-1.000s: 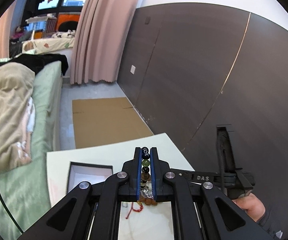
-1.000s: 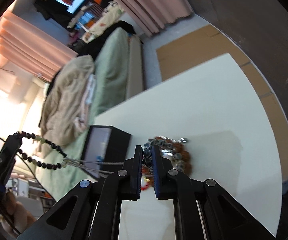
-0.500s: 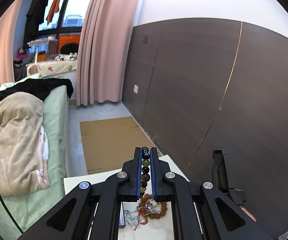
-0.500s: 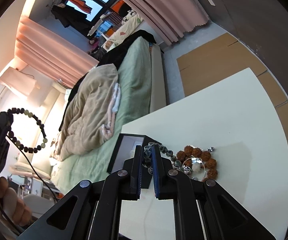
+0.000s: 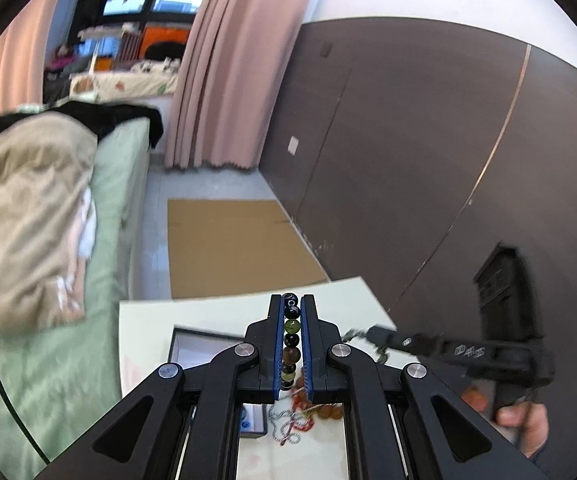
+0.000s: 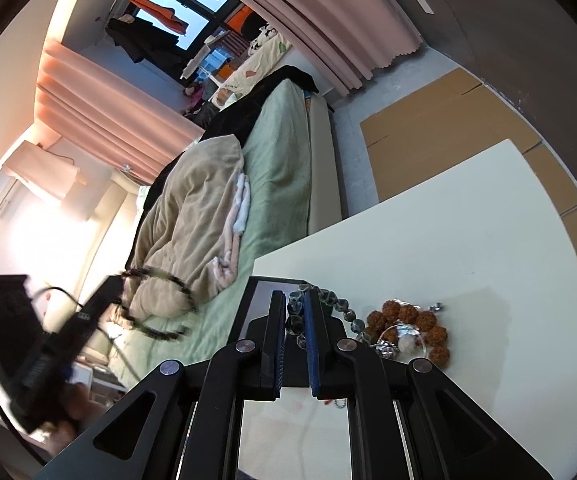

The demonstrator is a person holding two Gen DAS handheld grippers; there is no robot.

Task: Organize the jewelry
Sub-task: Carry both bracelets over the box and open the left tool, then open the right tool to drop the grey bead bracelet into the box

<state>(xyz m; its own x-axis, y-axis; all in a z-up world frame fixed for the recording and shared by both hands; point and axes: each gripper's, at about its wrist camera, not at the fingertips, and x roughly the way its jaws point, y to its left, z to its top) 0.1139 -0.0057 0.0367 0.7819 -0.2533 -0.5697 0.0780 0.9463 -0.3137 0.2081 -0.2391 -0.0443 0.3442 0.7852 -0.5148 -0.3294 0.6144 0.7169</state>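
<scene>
**Two bead strands pinched, one in each gripper, above the white table**

The left gripper (image 5: 292, 308) is clamped on a dark beaded bracelet (image 5: 291, 334): black, green and brown beads sit in a row between its blue pads. Its own camera shows only that pinched stretch. The right wrist view shows the rest, the loop (image 6: 160, 308) hanging blurred in the air at the left, off the table's edge and in front of the green bed (image 6: 284, 152).

The right gripper (image 6: 293, 312) is closed on a strand of grey-blue faceted beads (image 6: 338, 306), which trails from the jaws to a heap of jewelry (image 6: 412, 330) on the white table (image 6: 468, 232). That heap holds a bracelet of rough brown seed beads and some silver pieces. From the left wrist view the same heap (image 5: 300, 416) shows partly under the jaws, with a silver chain and a red cord the other view barely reveals.

A black open box (image 6: 260, 300) lies on the table just left of the heap; the left view shows its pale lining (image 5: 204, 346). The left view alone shows the person's hand (image 5: 528, 424) on the right gripper's handle.
</scene>
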